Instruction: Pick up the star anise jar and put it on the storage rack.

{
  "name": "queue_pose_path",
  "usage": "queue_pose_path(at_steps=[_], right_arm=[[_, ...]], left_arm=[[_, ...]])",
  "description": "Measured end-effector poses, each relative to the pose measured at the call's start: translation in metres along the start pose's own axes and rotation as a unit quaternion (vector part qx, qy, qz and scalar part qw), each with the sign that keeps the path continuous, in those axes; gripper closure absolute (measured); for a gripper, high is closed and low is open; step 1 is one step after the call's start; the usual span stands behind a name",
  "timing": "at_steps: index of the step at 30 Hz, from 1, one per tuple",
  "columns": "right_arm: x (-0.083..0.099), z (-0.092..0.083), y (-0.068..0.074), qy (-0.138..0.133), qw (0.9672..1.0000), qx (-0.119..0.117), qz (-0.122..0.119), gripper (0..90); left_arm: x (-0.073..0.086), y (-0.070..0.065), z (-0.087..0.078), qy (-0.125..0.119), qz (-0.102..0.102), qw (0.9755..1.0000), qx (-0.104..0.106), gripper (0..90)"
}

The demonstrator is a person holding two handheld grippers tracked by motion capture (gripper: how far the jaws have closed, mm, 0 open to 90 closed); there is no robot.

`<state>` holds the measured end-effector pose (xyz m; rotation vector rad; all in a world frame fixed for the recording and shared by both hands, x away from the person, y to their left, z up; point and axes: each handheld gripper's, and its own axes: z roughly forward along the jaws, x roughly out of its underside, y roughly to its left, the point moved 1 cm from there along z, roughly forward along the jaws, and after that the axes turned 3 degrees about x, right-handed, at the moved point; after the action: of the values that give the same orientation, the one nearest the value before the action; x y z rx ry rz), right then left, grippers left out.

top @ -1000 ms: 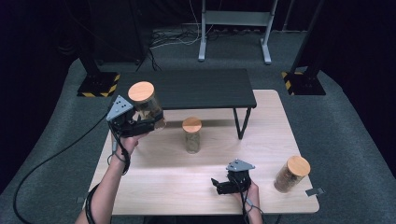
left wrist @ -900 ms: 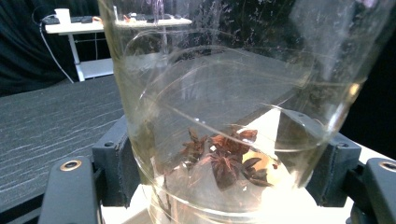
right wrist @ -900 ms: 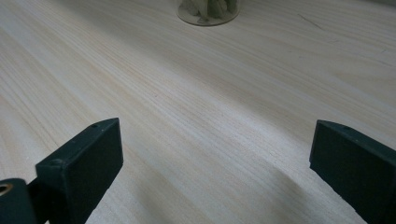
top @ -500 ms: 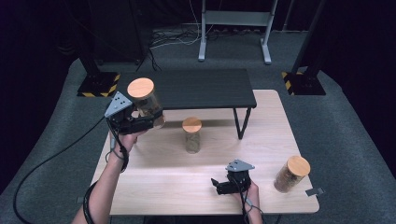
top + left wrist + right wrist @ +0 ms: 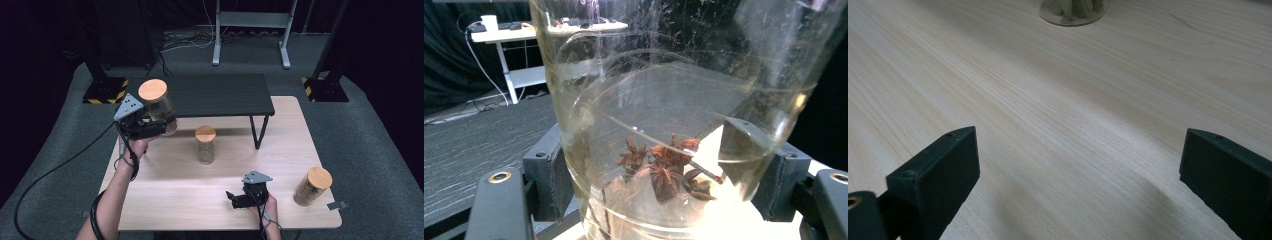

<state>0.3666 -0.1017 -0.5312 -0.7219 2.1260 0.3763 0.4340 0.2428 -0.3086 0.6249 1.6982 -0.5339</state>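
Left tool (image 5: 150,125): clamped on jar (image 5: 159,107), pads on opposite sides of the glass wall near the base. Held clear of the desk (image 5: 175,185), at the left end of the black shelf (image 5: 200,95), level with its top; probably bound for the shelf. Cork lid (image 5: 152,90) on top and slightly tilted, so contents stay in. Star anise (image 5: 664,167) loose at the bottom of the jar, seen in the left gripper view. Low grip keeps the lid free and the weight close to the pads.

Right tool (image 5: 240,198): jaws wide apart, nothing between them, low over the desk near the front edge. Likely parked to leave the left side free.

Second jar (image 5: 205,145): upright at desk centre, just in front of the shelf. Third jar (image 5: 312,186): upright at the right front corner, well apart from both tools.
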Motion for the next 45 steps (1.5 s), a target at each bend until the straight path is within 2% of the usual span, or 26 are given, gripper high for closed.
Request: queue_pose_path(at_steps=[20, 29, 38, 45], right_arm=[[0.000, 0.000, 0.000, -0.001, 1.0000, 0.000, 0.001, 2.1], [0.000, 0.000, 0.000, 0.000, 1.0000, -0.001, 0.000, 2.1], [0.000, 0.000, 0.000, 0.003, 1.0000, -0.002, 0.000, 2.1], [0.000, 0.000, 0.000, 0.001, 1.0000, -0.001, 0.001, 2.1]], left_arm=[[-0.013, 0.009, 0.012, 0.004, 0.008, 0.9998, -0.015, 24.8], [-0.016, 0.017, 0.020, 0.007, 0.000, 0.9997, -0.023, 24.8], [-0.020, 0.022, 0.028, 0.015, 0.006, 0.9994, -0.030, 24.8], [-0.021, 0.028, 0.037, 0.019, 0.001, 0.9993, -0.032, 24.7]])
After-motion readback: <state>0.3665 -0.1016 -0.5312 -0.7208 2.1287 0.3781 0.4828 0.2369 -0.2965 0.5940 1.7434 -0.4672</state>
